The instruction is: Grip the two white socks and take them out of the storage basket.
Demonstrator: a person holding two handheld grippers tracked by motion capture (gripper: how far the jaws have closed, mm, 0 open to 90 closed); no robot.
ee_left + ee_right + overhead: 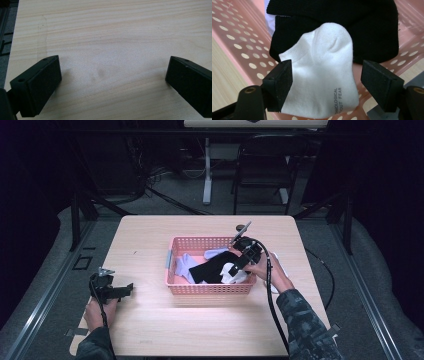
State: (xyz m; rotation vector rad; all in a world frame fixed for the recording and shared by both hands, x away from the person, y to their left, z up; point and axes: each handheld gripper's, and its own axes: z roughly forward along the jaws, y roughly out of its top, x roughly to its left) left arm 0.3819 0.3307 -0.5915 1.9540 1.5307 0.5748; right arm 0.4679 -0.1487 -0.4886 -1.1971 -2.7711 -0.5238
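Down in the pink basket (210, 288), the right hand-held gripper (325, 83) straddles a white sock (322, 72), its jaws apart; the left jaw's pad touches the sock's edge, the right stands clear. The sock lies on a black garment (372, 32), its long axis running away from the gripper, rounded end farthest. Over bare desk (112, 32), the left hand-held gripper (112, 85) has its jaws wide apart, holding nothing.
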